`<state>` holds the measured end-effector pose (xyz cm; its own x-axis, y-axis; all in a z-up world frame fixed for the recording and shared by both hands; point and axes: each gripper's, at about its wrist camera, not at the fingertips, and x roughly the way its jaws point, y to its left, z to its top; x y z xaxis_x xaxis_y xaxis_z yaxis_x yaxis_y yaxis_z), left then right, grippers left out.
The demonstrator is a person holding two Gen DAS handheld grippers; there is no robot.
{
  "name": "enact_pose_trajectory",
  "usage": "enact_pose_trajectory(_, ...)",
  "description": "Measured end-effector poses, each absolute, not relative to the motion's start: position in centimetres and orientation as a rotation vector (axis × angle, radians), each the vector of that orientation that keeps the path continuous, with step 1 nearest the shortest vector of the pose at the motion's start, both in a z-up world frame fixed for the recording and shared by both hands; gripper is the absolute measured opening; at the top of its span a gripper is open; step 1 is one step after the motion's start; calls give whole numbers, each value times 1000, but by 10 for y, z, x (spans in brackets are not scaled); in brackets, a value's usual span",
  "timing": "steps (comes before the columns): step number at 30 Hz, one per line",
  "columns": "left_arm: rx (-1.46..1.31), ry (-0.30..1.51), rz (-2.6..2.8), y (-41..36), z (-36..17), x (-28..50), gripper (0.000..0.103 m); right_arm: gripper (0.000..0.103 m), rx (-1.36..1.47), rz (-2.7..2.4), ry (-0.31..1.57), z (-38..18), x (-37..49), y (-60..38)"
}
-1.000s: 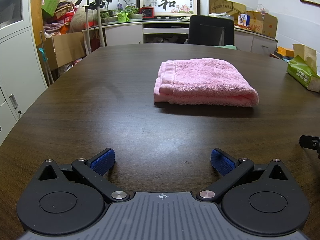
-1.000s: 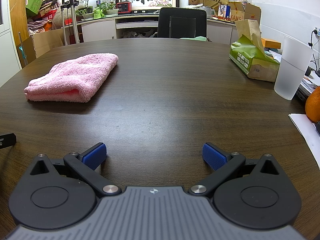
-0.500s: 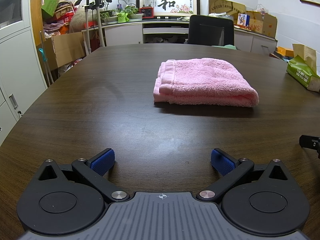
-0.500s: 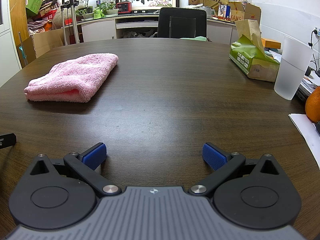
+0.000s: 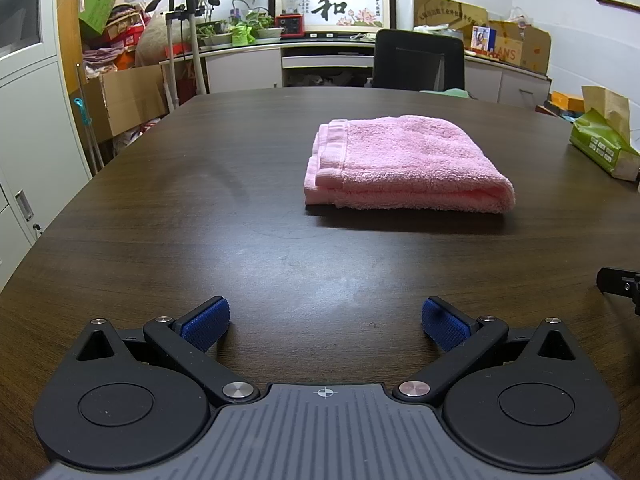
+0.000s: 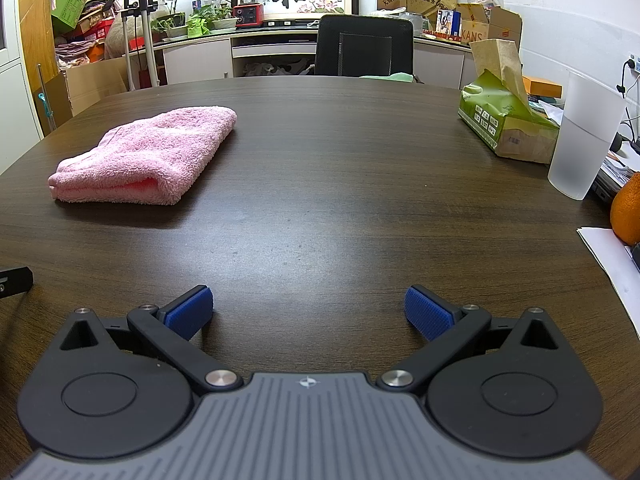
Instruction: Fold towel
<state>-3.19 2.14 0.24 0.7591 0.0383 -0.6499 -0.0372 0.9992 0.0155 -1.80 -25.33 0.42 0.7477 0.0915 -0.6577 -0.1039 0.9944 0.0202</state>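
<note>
A pink towel (image 5: 404, 164) lies folded into a thick rectangle on the dark wooden table (image 5: 200, 216), well ahead of my left gripper (image 5: 326, 322) and slightly to its right. That gripper rests low near the table's front edge, open, with nothing between its blue pads (image 5: 206, 324). In the right wrist view the same towel (image 6: 148, 156) sits far off to the left. My right gripper (image 6: 308, 308) is open and empty too, low over bare table (image 6: 340, 184). Each view catches a black edge of the other gripper at its side.
A green tissue pack (image 6: 506, 120), a frosted plastic cup (image 6: 584, 140), an orange (image 6: 628, 212) and white papers (image 6: 612, 256) crowd the table's right side. A black office chair (image 6: 364, 48) stands at the far edge. Cabinets and boxes line the left wall.
</note>
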Motion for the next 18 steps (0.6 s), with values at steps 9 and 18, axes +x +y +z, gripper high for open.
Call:
enact_pose_trajectory(9,8,707,32,20,2,-32,103,103,-18,107,718,4,-18,-253)
enact_pose_trajectory(18,10,708,32,20,2,-32,103,103,-18,107,718,4,-18,-253)
